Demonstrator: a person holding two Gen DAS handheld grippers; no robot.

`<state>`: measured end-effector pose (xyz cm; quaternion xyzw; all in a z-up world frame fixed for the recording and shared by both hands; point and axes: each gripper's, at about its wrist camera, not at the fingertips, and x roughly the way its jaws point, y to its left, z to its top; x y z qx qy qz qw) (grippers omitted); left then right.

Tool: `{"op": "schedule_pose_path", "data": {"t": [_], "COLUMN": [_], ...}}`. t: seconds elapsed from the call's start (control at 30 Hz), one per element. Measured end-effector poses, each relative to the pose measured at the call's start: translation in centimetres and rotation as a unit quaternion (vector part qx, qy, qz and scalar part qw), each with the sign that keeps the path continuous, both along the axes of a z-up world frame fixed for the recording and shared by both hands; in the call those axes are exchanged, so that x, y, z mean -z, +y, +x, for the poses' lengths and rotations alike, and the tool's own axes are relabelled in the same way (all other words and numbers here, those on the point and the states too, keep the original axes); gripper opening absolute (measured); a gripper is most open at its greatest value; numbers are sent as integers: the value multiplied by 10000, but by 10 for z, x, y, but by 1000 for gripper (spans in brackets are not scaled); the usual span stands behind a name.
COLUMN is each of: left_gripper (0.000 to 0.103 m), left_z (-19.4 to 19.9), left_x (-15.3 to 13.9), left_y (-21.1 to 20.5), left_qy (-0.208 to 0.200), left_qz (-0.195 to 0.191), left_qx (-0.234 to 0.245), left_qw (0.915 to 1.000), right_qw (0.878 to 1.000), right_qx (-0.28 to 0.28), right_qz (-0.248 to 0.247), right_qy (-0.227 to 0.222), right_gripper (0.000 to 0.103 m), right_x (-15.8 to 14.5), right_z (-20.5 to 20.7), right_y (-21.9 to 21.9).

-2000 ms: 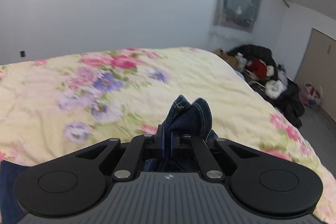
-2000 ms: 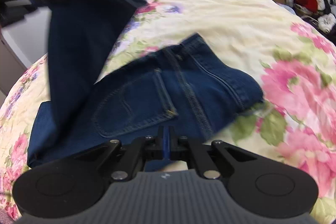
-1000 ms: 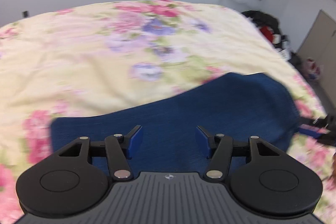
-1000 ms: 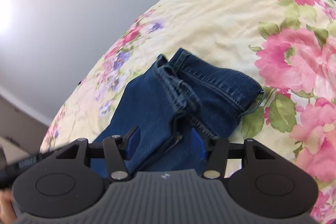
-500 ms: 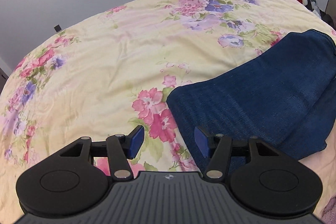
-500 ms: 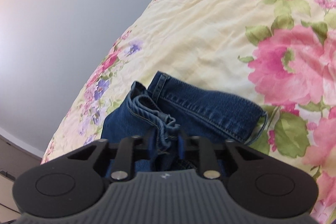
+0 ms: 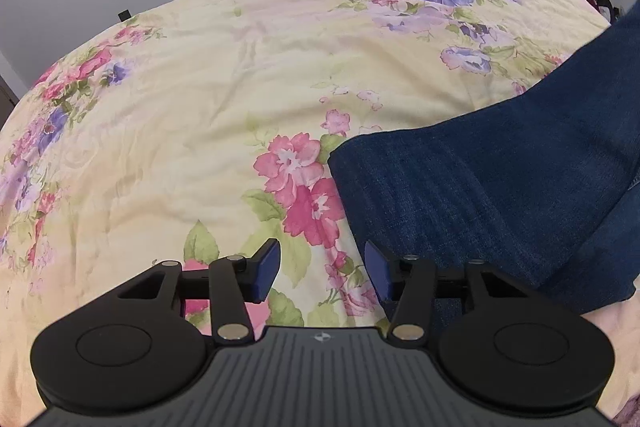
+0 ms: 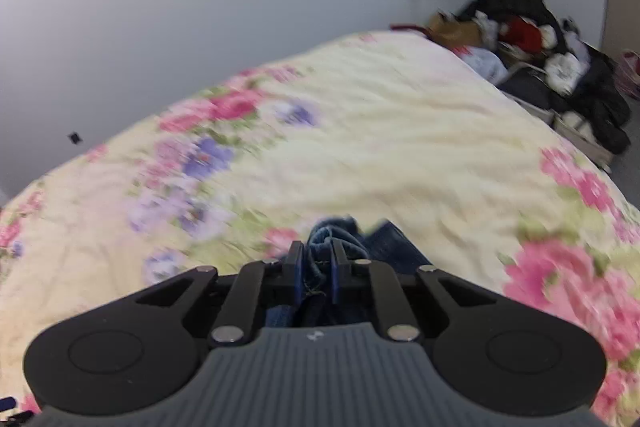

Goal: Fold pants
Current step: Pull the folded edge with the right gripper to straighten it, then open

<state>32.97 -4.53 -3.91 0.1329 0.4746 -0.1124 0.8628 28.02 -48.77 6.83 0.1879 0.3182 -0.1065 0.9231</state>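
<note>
The left gripper [image 7: 322, 269] hovers with jaws spread apart; the right gripper [image 8: 316, 263] has jaws clamped together.

Jeans [image 7: 500, 187] on floral bed [image 7: 200, 87]

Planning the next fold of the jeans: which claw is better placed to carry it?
The right claw: it is shut on a bunched edge of the jeans. The left claw is open and empty over the floral bedspread, beside the denim.

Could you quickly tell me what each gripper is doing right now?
Left gripper: open, holding nothing.
Right gripper: shut on the jeans.
</note>
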Motion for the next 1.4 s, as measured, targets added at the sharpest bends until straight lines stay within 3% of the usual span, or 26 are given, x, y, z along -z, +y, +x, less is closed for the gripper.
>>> {"op": "schedule_pose_path", "data": {"t": [0.07, 0.1, 0.17, 0.27, 0.33, 0.4, 0.47, 0.63, 0.8, 0.97, 1.1, 1.13, 1.2, 1.27, 1.4], "left_gripper": [58, 58, 56, 54, 51, 50, 50, 50, 49, 49, 49, 49, 49, 48, 47], "left_z": [1, 2, 4, 8, 11, 11, 10, 13, 16, 17, 17, 17, 16, 17, 18], "left_x": [1, 2, 8, 22, 32, 36, 37, 45, 58, 56, 52, 52, 54, 57, 55], "left_y": [1, 2, 1, -1, -5, -9, -12, -18, -27, -31, -30, -30, -31, -31, -27], "left_qy": [-8, 3, 57, 196, 326, 370, 339, 419, 505, 440, 393, 399, 405, 439, 382], "left_qz": [-110, -182, -263, -325, -361, -401, -461, -763, -713, -784, -916, -917, -862, -822, -806], "left_qx": [-39, -36, -29, -87, -140, -134, -110, -94, -204, -278, -296, -275, -249, -287, -320], "left_qw": [9999, 9998, 9996, 9992, 9987, 9984, 9983, 9962, 9960, 9956, 9946, 9946, 9951, 9952, 9955], "right_qw": [9959, 9938, 9953, 9993, 9940, 9876, 9848, 9866, 9859, 9964, 9960, 9976, 10000, 9977, 9944], "right_qx": [-345, -382, -284, 283, 655, 943, 1065, 912, 850, 145, -316, -294, -18, 344, 646], "right_qz": [-29, -135, -288, -148, 276, 649, 1069, 1106, 1204, 830, 492, 198, -69, 30, 251], "right_qy": [-841, -1034, -877, 209, 830, 1079, 858, 775, 794, 86, -670, -594, 40, 577, 800], "right_gripper": [7, 7, 7, 7, 7, 7, 7, 7, 6, 6, 5, 5, 5, 5, 5], "right_x": [-31, -39, -34, 31, 88, 134, 157, 155, 134, 67, 22, 23, 52, 95, 147], "right_z": [-12, -19, -27, -40, -55, -72, -84, -79, -66, -43, -46, -47, -46, -50, -64], "right_y": [8, 6, -6, -48, -74, -91, -103, -105, -106, -82, -71, -72, -85, -101, -116]}}
